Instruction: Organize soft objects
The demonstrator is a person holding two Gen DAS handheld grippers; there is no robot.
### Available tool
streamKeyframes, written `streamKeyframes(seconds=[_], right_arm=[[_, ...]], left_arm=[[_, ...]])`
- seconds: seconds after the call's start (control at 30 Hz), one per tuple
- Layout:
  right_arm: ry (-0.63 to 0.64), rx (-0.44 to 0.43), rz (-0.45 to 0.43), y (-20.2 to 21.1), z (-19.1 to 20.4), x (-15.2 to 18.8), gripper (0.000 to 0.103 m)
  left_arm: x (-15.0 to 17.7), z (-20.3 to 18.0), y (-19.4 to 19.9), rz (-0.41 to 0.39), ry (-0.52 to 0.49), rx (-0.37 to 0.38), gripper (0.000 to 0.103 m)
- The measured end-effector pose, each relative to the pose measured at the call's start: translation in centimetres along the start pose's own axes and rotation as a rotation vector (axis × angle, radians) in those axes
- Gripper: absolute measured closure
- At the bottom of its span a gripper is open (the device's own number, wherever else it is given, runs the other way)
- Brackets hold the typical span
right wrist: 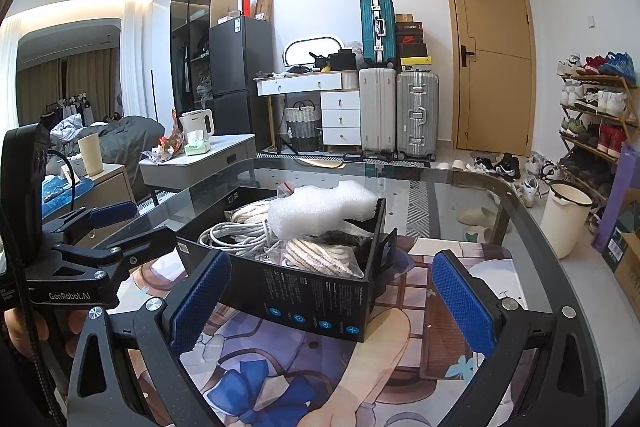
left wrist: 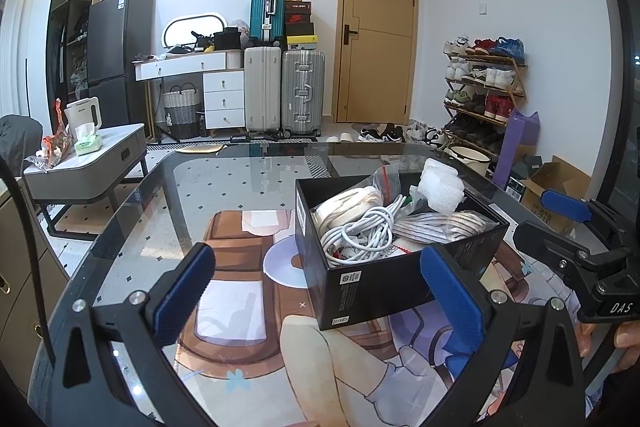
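Hovering both grippers, left point(left wrist: 316, 295) and right point(right wrist: 332, 297), jaws wide open and empty, near the black box point(left wrist: 400, 283) stuffed with cable point(left wrist: 360, 231) and foam point(right wrist: 320, 207) on the glass table point(left wrist: 240, 183); next: likely grab one item.

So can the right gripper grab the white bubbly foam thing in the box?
Probably yes: the open right gripper faces the black box, and the white bubble-wrap foam sits uncovered on top.

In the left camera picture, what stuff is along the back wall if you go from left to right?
Black fridge → white dresser with drawers → white suitcase → silver suitcase → wooden door → shoe rack.
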State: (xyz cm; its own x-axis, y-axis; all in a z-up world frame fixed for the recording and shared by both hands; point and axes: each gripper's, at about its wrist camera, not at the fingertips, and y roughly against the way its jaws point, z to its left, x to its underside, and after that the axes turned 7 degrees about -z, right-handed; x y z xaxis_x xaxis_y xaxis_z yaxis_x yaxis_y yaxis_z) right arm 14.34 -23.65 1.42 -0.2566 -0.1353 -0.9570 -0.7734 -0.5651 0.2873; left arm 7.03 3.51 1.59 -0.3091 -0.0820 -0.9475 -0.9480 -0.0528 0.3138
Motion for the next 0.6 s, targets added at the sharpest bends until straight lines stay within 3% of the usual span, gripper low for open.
streamKeyframes(seconds=[0.6], right_arm=[[0.001, 0.000, 0.004, 0.07, -0.02, 0.07, 0.001]], left_arm=[[-0.02, 0.03, 0.03, -0.003, -0.010, -0.004, 0.000]])
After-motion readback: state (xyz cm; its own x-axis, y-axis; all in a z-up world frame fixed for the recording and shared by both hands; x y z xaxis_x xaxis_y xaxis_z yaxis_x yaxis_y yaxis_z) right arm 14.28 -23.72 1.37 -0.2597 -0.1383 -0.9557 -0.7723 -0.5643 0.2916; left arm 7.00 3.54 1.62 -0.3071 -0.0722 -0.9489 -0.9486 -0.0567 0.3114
